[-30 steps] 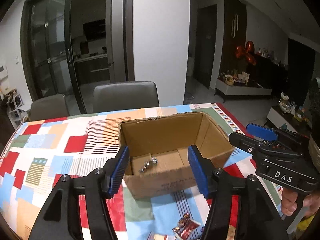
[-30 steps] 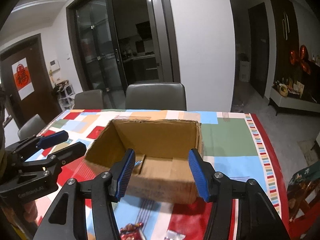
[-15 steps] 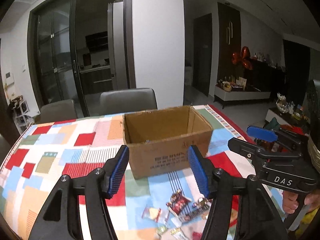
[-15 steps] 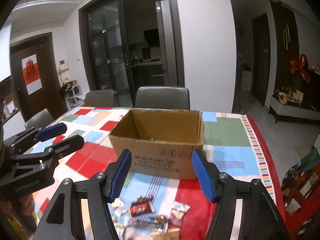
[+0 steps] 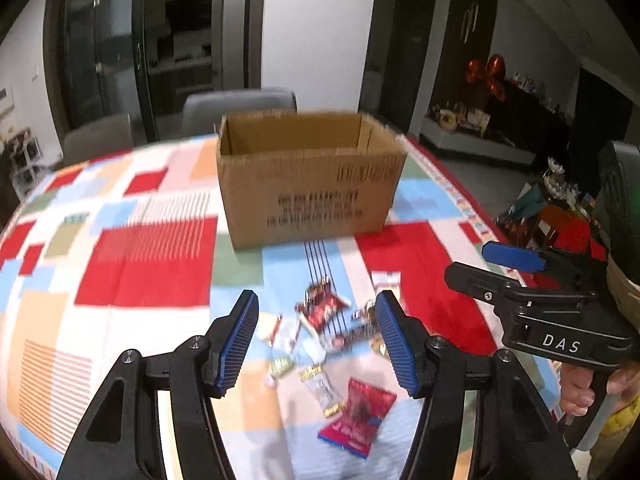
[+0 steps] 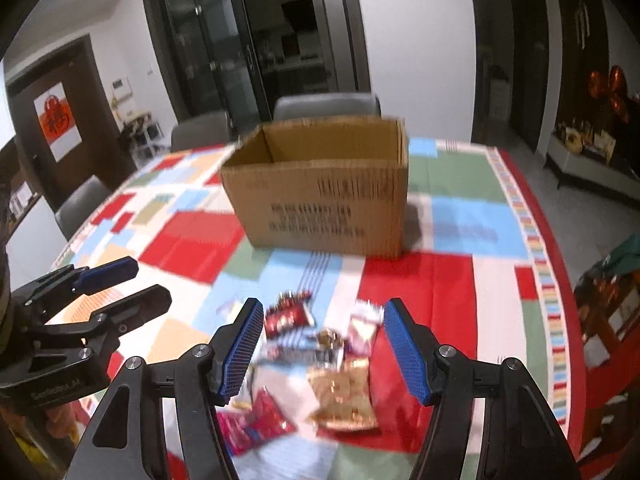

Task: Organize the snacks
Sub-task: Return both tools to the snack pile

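Item one, the left gripper (image 5: 316, 344): we hold it above the near edge of the table (image 5: 144, 280), jaws apart with nothing between the pads. Below and just ahead of it lies the scatter of snacks (image 5: 320, 336), so we judge its reach to be short and downward.

Item two, the snacks themselves: small wrapped packets, loose on the patchwork cloth near the table's near edge, none yet lifted. A dark red packet (image 5: 322, 308) lies at the far side of the scatter, a red-and-blue packet (image 5: 358, 414) at the near side with its long axis tilted toward the right gripper, and a clear-wrapped sweet (image 5: 320, 386) lies just beside it. In the right wrist view a golden packet (image 6: 346, 394) lies closest under the right tool.

Item three, the cardboard box (image 5: 308, 176): open-topped, upright, toward the middle of the table, well beyond the scatter. What it holds we cannot tell from here.

Item four, the right gripper (image 6: 324, 348): jaws parted and empty, hanging over the right part of the same scatter. We judge the golden packet the right hand's nearer pick, the clear sweet the left's; each then travels away from us to the box.
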Motion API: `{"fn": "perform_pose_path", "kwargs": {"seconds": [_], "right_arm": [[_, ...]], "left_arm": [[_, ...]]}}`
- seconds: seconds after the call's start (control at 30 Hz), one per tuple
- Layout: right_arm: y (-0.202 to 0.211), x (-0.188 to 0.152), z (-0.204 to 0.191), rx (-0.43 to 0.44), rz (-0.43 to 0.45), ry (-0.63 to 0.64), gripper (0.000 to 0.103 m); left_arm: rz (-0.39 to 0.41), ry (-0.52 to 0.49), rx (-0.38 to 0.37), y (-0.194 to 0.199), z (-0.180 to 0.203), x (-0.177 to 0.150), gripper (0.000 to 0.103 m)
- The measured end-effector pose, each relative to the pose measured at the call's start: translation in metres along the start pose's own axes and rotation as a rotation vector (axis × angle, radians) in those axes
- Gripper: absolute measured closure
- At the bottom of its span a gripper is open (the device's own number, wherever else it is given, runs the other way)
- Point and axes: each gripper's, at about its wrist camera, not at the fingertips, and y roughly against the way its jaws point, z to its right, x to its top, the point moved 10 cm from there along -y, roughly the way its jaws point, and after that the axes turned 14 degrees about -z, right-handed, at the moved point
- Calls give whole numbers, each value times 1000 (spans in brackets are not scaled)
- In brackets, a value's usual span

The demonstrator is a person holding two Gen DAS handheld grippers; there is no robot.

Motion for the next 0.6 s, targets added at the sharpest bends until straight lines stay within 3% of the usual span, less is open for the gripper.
{"fn": "perform_pose_path", "kwargs": {"seconds": [0.33,0.6], "right_arm": [[-57,-39,11,39,-261,-58,39],[-86,-55,18,46,-388,-102,39]], "left_arm": [[-241,70,-75,-55,2,-42,51],[-392,155,-91,-92,-1,-66,61]]}}
